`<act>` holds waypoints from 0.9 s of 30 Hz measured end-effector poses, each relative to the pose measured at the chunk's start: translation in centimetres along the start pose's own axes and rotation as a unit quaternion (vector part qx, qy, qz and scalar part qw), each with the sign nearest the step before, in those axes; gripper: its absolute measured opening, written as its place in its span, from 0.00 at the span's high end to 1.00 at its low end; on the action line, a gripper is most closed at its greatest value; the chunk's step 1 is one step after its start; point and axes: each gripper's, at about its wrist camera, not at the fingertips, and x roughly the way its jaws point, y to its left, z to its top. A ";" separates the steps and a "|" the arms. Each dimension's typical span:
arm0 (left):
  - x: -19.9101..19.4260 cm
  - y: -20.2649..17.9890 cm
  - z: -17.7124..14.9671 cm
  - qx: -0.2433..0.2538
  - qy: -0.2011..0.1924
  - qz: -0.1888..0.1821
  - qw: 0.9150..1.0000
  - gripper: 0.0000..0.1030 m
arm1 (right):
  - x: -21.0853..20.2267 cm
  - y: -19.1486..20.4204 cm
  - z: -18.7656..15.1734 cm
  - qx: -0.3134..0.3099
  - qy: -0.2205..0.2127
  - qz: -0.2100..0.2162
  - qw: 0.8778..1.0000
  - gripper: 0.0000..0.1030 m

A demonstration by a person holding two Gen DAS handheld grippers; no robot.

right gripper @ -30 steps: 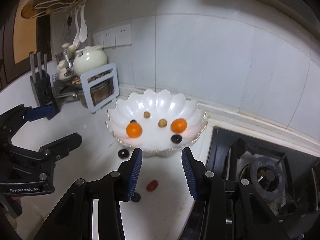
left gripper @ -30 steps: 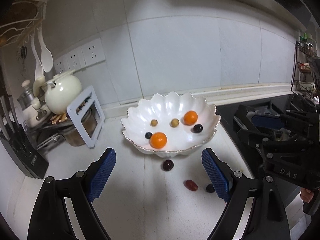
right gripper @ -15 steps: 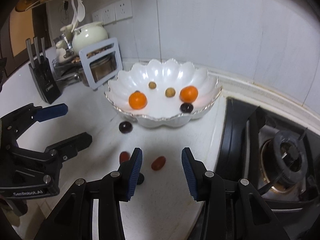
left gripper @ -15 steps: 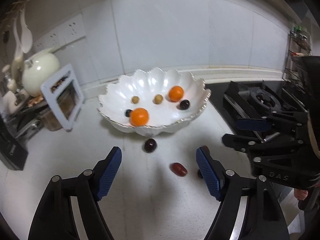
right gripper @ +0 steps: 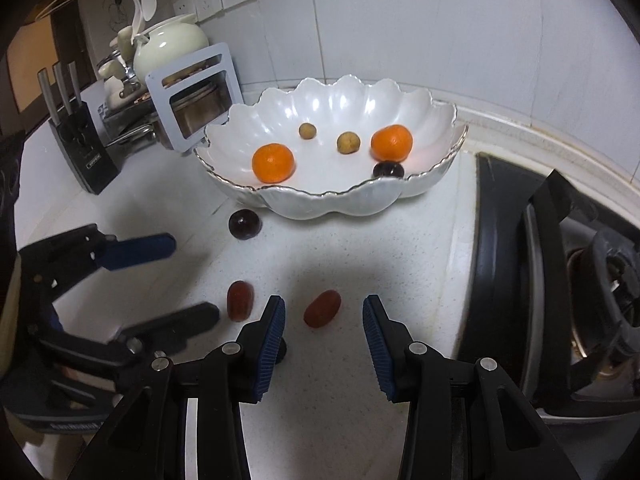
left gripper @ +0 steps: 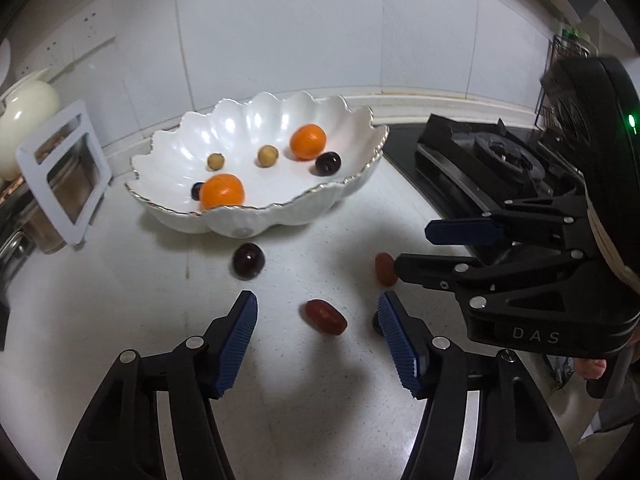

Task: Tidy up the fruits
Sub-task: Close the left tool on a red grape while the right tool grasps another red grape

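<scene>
A white scalloped bowl (left gripper: 352, 184) (right gripper: 424, 192) on the counter holds two oranges (left gripper: 307, 142) (right gripper: 273, 163), two small tan fruits and dark grapes. On the counter in front lie a dark grape (left gripper: 249, 261) (right gripper: 244, 223) and two red oblong fruits (left gripper: 325, 316) (right gripper: 322, 308), (left gripper: 385, 267) (right gripper: 240, 300). My left gripper (left gripper: 316, 316) is open, its fingers either side of one red fruit. My right gripper (right gripper: 324, 316) is open around the other red fruit. A small dark fruit (right gripper: 281, 350) hides behind a fingertip.
A gas stove (left gripper: 492, 160) (right gripper: 560, 272) lies right of the counter. A white-framed rack (left gripper: 64, 172) (right gripper: 192, 100), a cream teapot (right gripper: 168, 46) and a knife block (right gripper: 82, 144) stand at the left. The tiled wall is behind the bowl.
Both grippers have lowered and come closer to the counter, tilting down. The red fruits now sit between their open fingers. The fruits and bowl have not moved.
</scene>
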 end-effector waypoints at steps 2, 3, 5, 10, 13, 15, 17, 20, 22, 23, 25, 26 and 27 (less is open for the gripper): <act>0.6 0.0 0.0 0.002 0.005 -0.003 1.000 0.45 | 0.4 -0.2 0.1 0.005 0.004 0.003 1.000 0.60; 0.9 0.1 0.0 0.000 0.008 -0.007 1.000 0.46 | 0.7 -0.3 0.1 0.007 0.007 0.003 1.000 0.60; 1.2 0.2 0.1 -0.004 0.013 -0.018 1.000 0.49 | 0.9 -0.4 0.2 0.012 0.010 0.009 1.000 0.60; 2.1 -0.1 0.2 0.000 0.025 -0.024 0.999 0.49 | 1.9 -0.5 0.4 0.022 0.022 0.017 0.999 0.66; 2.5 -0.4 0.1 0.004 0.030 -0.021 0.999 0.52 | 2.5 -0.4 0.6 0.022 0.029 0.020 0.999 0.67; 2.9 -0.4 0.1 0.001 0.036 -0.019 0.999 0.53 | 2.8 -0.2 0.6 0.021 0.033 0.019 0.999 0.69; 3.2 -0.2 0.0 -0.005 0.040 -0.021 0.999 0.54 | 3.1 -0.2 0.6 0.023 0.036 0.020 0.999 0.69; 3.7 -0.1 -0.3 -0.009 0.048 -0.022 0.999 0.58 | 3.7 -0.4 0.6 0.032 0.047 0.023 0.998 0.70; 4.2 -0.1 -0.6 -0.016 0.057 -0.026 0.998 0.63 | 3.9 -0.5 0.4 0.032 0.049 0.020 0.998 0.74; 4.4 0.0 -0.8 -0.019 0.060 -0.028 0.998 0.64 | 3.9 -0.4 0.4 0.029 0.050 0.018 0.998 0.74; 4.6 0.1 -1.0 -0.026 0.059 -0.025 0.998 0.68 | 3.9 -0.4 0.4 0.028 0.051 0.020 0.998 0.77; 4.7 0.2 -1.1 -0.028 0.059 -0.023 0.998 0.71 | 3.9 -0.4 0.4 0.027 0.051 0.019 0.998 0.78; 4.7 0.2 -1.1 -0.031 0.059 -0.022 0.998 0.72 | 3.9 -0.4 0.3 0.027 0.050 0.019 0.998 0.78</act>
